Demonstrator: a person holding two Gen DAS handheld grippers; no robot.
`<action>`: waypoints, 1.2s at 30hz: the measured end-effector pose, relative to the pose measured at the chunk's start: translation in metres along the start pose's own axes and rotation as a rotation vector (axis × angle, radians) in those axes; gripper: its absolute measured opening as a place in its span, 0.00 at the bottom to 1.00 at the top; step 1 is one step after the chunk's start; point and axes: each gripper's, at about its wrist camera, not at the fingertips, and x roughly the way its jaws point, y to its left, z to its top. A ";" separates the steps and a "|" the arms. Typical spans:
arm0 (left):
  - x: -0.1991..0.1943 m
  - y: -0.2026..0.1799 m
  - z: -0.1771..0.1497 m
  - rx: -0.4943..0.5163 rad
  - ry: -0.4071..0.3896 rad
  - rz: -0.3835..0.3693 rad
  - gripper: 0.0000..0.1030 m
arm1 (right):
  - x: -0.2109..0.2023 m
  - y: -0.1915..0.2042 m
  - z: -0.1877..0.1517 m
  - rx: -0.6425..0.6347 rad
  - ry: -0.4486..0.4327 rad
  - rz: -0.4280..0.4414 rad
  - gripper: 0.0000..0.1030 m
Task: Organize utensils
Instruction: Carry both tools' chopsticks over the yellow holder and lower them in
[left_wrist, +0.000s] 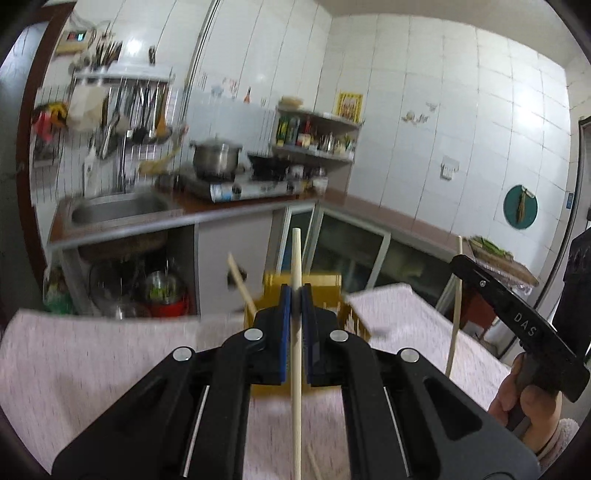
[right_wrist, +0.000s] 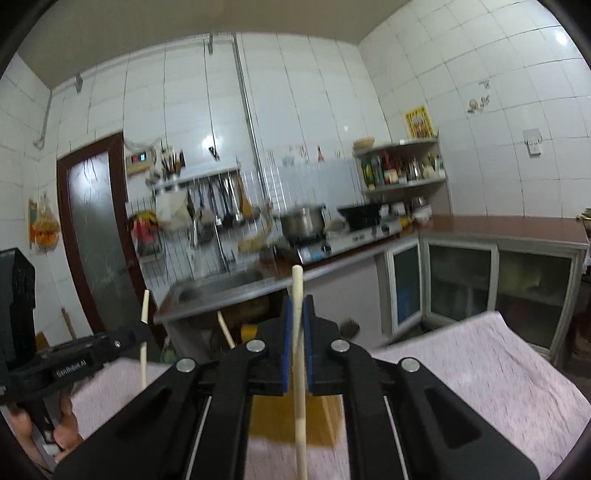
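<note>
Both tongs, left (left_wrist: 295, 295) and right (right_wrist: 298, 306), pinched one chopstick each (left_wrist: 296, 332) (right_wrist: 298, 350) above the yellow holder (left_wrist: 303, 284) on the counter (left_wrist: 92, 362). Lowering each upright, one after another, would be safer, I think.

Utensil holder (left_wrist: 301, 291) on table (left_wrist: 92, 362), w/ chopstick (left_wrist: 240, 282) inside.

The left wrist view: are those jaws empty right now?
No, the left gripper is clamped on a pale wooden chopstick that stands upright between its blue pads.
</note>
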 end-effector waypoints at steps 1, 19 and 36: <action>0.004 -0.002 0.009 0.014 -0.022 0.002 0.04 | 0.006 0.001 0.008 0.002 -0.021 0.003 0.06; 0.079 -0.005 0.059 0.089 -0.267 -0.006 0.04 | 0.087 -0.006 0.051 0.013 -0.260 0.147 0.06; 0.115 0.043 0.050 -0.002 -0.264 -0.023 0.04 | 0.129 -0.016 0.006 -0.039 -0.180 0.228 0.06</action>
